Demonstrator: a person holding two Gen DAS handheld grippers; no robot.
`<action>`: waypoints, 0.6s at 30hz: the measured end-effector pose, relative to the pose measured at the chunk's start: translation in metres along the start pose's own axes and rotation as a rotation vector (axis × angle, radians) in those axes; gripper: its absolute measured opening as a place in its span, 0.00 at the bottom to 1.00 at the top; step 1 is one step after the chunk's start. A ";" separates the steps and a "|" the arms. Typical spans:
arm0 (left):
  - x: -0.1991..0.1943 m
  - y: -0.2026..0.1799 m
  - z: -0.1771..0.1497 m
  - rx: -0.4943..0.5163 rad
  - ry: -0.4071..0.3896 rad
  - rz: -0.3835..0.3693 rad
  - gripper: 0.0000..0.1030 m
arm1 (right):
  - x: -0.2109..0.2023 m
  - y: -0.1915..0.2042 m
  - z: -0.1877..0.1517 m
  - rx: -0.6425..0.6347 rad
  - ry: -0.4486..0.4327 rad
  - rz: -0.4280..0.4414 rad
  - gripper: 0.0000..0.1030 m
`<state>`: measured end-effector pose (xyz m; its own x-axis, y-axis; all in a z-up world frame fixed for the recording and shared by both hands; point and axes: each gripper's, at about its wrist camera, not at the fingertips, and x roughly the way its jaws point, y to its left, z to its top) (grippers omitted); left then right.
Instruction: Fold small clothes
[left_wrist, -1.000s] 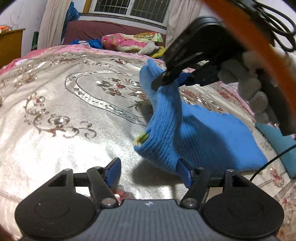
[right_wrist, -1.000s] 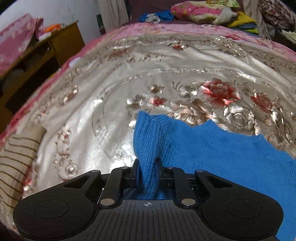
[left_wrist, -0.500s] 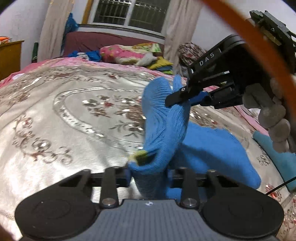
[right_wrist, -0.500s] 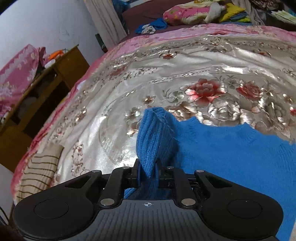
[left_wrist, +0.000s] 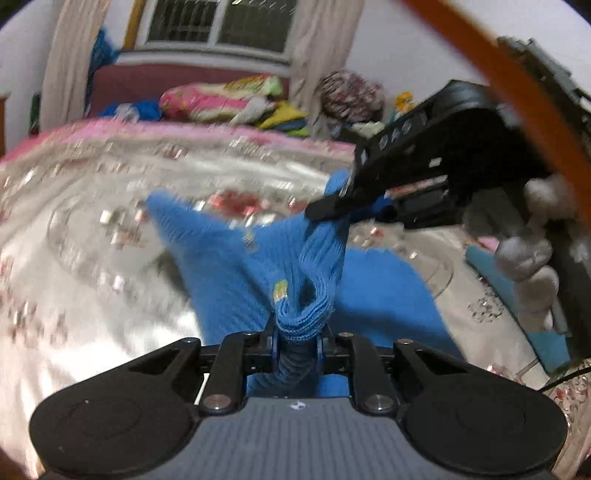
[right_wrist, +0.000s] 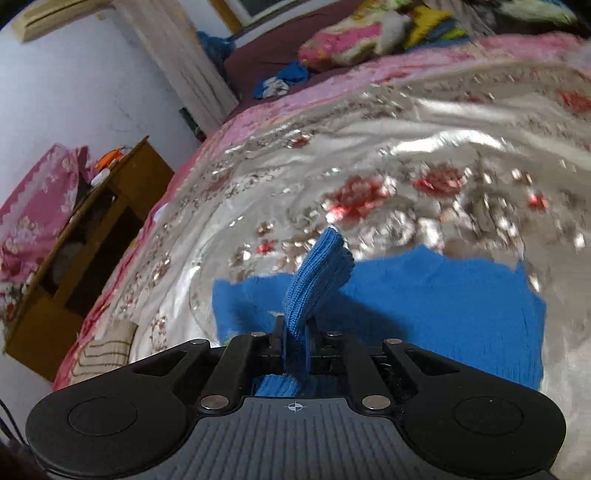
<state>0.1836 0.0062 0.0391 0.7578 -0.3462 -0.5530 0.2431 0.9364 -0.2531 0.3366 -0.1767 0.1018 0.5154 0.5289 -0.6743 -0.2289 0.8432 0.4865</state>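
A bed (right_wrist: 424, 122) with a shiny silver floral bedspread (left_wrist: 92, 229) edged in pink fills the room. Behind it a barred window (left_wrist: 221, 22) sits between pale curtains (left_wrist: 62, 62) in a white wall (right_wrist: 74, 92). A maroon headboard (left_wrist: 125, 85) carries a pink pillow (left_wrist: 218, 99) and heaped clothes (left_wrist: 280, 114). A wooden cabinet (right_wrist: 85, 251) stands beside the bed.

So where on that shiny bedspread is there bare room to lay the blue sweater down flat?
Bare bedspread lies between the blue sweater and the piled bedding at the head; also left of it toward the striped cloth. It is crowded at both tongs, clamped on the sweater.
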 end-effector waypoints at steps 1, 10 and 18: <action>-0.001 0.006 -0.006 -0.023 0.017 0.010 0.22 | 0.003 0.002 -0.003 -0.006 0.002 -0.001 0.10; -0.014 0.057 -0.030 -0.191 0.026 0.041 0.22 | 0.073 0.060 -0.009 -0.081 0.077 -0.022 0.10; -0.012 0.087 -0.042 -0.330 0.042 -0.022 0.22 | 0.148 0.123 -0.023 -0.230 0.199 -0.160 0.18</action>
<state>0.1701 0.0892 -0.0101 0.7269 -0.3748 -0.5754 0.0450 0.8621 -0.5048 0.3656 0.0073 0.0488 0.3935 0.3771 -0.8384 -0.3503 0.9047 0.2425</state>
